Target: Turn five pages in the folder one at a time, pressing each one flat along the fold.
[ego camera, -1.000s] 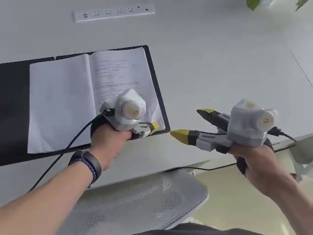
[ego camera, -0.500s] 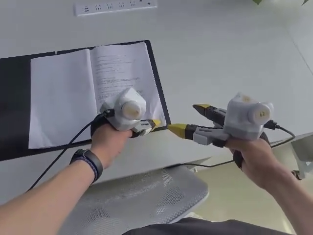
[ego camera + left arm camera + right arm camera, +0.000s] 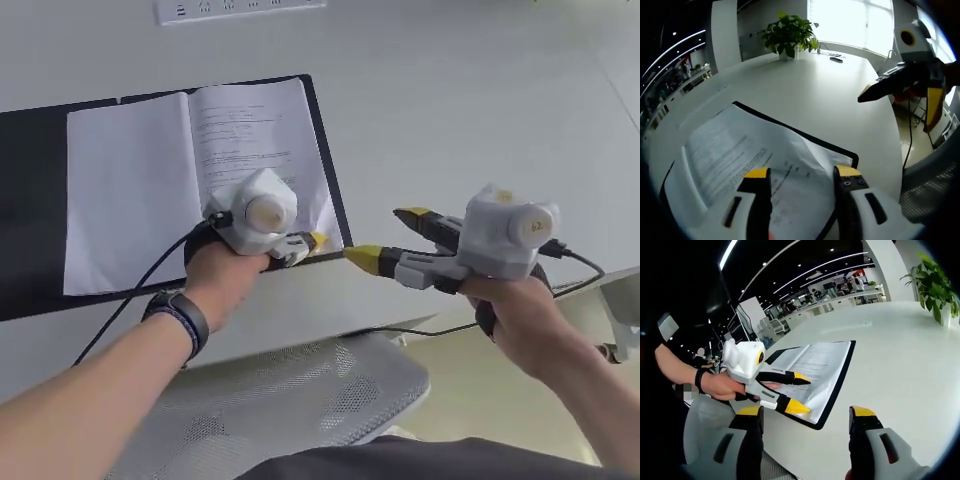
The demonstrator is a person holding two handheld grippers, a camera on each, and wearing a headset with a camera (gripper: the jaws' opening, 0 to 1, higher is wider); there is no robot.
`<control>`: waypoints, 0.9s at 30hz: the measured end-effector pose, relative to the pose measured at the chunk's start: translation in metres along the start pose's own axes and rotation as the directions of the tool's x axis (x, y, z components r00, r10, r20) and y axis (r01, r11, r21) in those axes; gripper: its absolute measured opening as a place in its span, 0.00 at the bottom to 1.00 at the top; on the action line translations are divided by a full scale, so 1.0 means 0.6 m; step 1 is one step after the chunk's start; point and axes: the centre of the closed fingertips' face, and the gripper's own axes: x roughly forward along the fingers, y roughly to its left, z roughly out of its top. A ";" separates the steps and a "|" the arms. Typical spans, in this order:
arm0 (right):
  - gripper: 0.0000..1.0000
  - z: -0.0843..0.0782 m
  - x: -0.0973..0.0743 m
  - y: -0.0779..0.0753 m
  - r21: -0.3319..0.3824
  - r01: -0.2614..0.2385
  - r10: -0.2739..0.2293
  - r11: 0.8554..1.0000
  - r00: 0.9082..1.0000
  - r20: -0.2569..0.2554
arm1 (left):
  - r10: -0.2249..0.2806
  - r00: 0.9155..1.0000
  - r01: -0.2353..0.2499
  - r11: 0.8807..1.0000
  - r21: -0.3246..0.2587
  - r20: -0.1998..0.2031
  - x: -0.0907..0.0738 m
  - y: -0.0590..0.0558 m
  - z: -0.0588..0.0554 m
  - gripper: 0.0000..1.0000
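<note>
Left gripper (image 3: pixel 805 172), fingers (image 3: pixel 759 200) part-open, over the page (image 3: pixel 735 145) corner, lower centre; right gripper (image 3: pixel 807 411) wide, empty. Risk: nipping two sheets together.

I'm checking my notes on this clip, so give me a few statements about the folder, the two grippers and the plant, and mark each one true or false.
1. The folder lies open on the table. True.
2. The right gripper is shut on a page. False: its jaws are open and empty, beside the folder.
3. The left gripper is open over the right-hand page. True.
4. The plant stands on the folder. False: it stands on the table, far from the folder.
</note>
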 end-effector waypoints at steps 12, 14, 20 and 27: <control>0.68 0.004 0.003 0.000 0.010 -0.004 0.004 1.000 1.000 0.011 | 0.005 1.000 -0.005 1.000 -0.021 0.001 -0.013 0.008 0.007 0.38; 0.68 0.003 0.003 0.000 0.009 -0.005 0.005 1.000 1.000 0.010 | 0.008 1.000 -0.008 1.000 -0.019 0.000 -0.014 0.008 0.008 0.37; 0.67 0.003 0.005 -0.002 0.020 -0.003 0.003 1.000 1.000 0.017 | 0.021 1.000 -0.019 0.997 -0.078 0.018 -0.026 -0.011 0.019 0.33; 0.67 0.005 0.006 -0.005 0.027 -0.002 0.001 1.000 1.000 0.025 | 0.029 1.000 -0.029 0.999 -0.039 0.003 -0.013 -0.034 0.001 0.34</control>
